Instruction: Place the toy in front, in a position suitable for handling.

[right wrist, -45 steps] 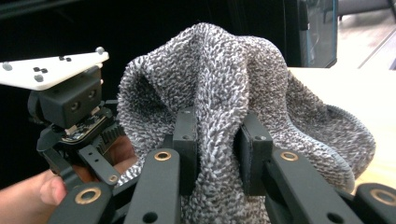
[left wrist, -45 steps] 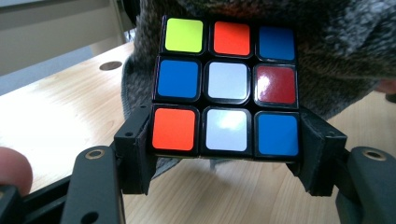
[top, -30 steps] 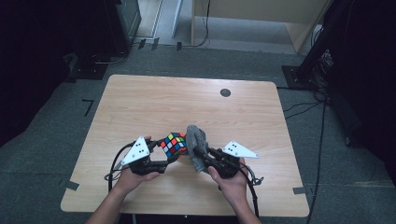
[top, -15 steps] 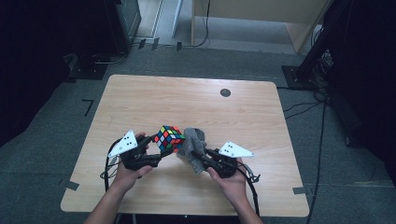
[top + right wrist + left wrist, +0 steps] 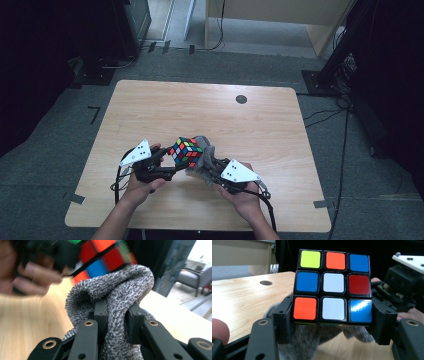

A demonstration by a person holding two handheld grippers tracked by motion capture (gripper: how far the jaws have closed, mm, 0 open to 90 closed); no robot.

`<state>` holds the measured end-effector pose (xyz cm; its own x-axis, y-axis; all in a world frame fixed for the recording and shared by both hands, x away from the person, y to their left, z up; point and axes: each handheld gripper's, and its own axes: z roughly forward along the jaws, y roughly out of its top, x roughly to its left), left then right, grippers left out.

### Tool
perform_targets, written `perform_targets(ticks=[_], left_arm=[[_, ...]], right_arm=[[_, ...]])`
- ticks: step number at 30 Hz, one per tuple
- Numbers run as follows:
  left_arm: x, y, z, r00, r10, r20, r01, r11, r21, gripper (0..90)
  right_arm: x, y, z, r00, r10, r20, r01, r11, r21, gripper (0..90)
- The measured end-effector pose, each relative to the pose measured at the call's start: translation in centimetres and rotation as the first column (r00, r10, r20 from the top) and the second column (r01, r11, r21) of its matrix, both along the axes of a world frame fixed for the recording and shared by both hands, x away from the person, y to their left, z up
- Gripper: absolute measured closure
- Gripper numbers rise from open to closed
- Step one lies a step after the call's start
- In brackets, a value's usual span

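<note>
A scrambled colour cube (image 5: 186, 151) (image 5: 333, 287) is held above the wooden table (image 5: 200, 110), clamped between the pads of my left gripper (image 5: 181, 159) (image 5: 333, 321) at its bottom row. My right gripper (image 5: 206, 164) (image 5: 117, 315) is shut on a bunched grey terry cloth (image 5: 204, 155) (image 5: 112, 295). The cloth presses up against the cube's underside and right side (image 5: 105, 257). In the left gripper view grey cloth (image 5: 307, 342) shows beneath the cube, with the right gripper's body and white plate (image 5: 409, 261) behind at right.
A small black round grommet (image 5: 241, 99) sits near the table's far edge. The table's near edge lies just below the person's hands (image 5: 145, 187). Dark floor, cables and black stands (image 5: 340, 55) surround the table.
The cube has turned in the left gripper and moved slightly right and up toward the cloth. The right gripper has shifted the cloth under and against the cube.
</note>
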<state>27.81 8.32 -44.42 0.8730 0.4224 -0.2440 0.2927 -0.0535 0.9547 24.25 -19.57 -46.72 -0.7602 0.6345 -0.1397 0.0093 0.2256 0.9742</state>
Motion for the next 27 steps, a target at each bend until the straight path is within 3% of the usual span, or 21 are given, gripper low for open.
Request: perform_targets(ticks=[4, 5, 8, 10, 12, 13, 16, 18, 20, 21, 23, 24, 25, 26, 27], left_arm=[[-0.1, -0.3, 0.0, 1.0, -0.005, -0.001, 0.005, 1.0, 0.001, 34.1], [-0.2, -0.3, 0.1, 1.0, -0.005, 0.0, 0.005, 1.0, -0.004, 34.1], [-0.1, -0.1, 0.1, 1.0, -0.001, 0.0, 0.001, 1.0, -0.006, 34.2], [-0.1, 0.0, 0.1, 1.0, 0.006, -0.003, -0.006, 0.9999, -0.01, 34.2], [-0.1, -0.1, 0.0, 1.0, 0.004, -0.001, -0.004, 1.0, -0.003, 34.2], [-0.1, -0.2, 0.0, 1.0, 0.004, 0.001, -0.004, 1.0, -0.002, 34.2], [-0.3, -0.4, 0.1, 0.9999, 0.012, 0.004, -0.012, 0.9997, -0.021, 34.2], [-0.3, -0.4, 0.1, 0.9997, 0.022, 0.0, -0.022, 0.9985, -0.05, 34.2], [-0.4, -0.5, 0.1, 0.9992, 0.041, -0.001, -0.041, 0.996, -0.079, 34.2], [-0.6, -0.7, 0.0, 0.9986, 0.052, 0.008, -0.051, 0.9948, -0.087, 34.2], [-0.9, -1.1, -0.1, 0.9974, 0.071, 0.016, -0.069, 0.9937, -0.089, 34.2], [-0.9, -1.3, -0.2, 0.9967, 0.079, 0.015, -0.078, 0.9931, -0.088, 34.2], [-1.0, -1.5, -0.3, 0.9963, 0.086, 0.009, -0.085, 0.9924, -0.089, 34.2], [-1.0, -1.6, -0.4, 0.9957, 0.092, 0.008, -0.091, 0.992, -0.088, 34.2], [-1.0, -1.6, -0.5, 0.9953, 0.097, 0.004, -0.096, 0.9915, -0.088, 34.2]], right_arm=[[-0.3, 0.9, -0.6, 0.9988, 0.044, -0.022, -0.045, 0.999, -0.022, 73.7], [-0.6, 1.8, -1.1, 0.9944, 0.08, -0.068, -0.082, 0.996, -0.024, 73.5], [-0.7, 2.2, -1.2, 0.9932, 0.086, -0.078, -0.089, 0.996, -0.027, 73.7], [-0.4, 1.1, -0.5, 0.9967, 0.037, -0.072, -0.036, 0.999, 0.019, 74.7], [-0.1, 0.0, -0.1, 0.9982, -0.01, -0.059, 0.015, 0.995, 0.096, 74.8], [-0.2, -0.2, 0.1, 0.998, -0.027, -0.058, 0.033, 0.993, 0.11, 74.9], [-0.3, 0.2, -0.1, 0.9983, 0.003, -0.059, 0.002, 0.996, 0.09, 74.5], [-0.6, 1.7, -1.1, 0.9928, 0.059, -0.105, -0.053, 0.997, 0.062, 74.4], [-0.7, 2.3, -1.4, 0.9899, 0.073, -0.121, -0.066, 0.996, 0.064, 74.4], [-1.1, 3.3, -1.8, 0.9828, 0.109, -0.149, -0.095, 0.991, 0.098, 74.6], [-1.3, 3.8, -1.8, 0.9807, 0.118, -0.156, -0.1, 0.988, 0.118, 74.7], [-1.6, 4.3, -1.6, 0.977, 0.144, -0.157, -0.116, 0.978, 0.173, 74.8], [-1.6, 4.3, -1.6, 0.977, 0.144, -0.157, -0.116, 0.978, 0.173, 74.8], [-1.8, 4.3, -1.4, 0.975, 0.146, -0.167, -0.103, 0.964, 0.243, 75.1], [-1.8, 4.3, -1.4, 0.975, 0.146, -0.167, -0.103, 0.964, 0.243, 75.1]])
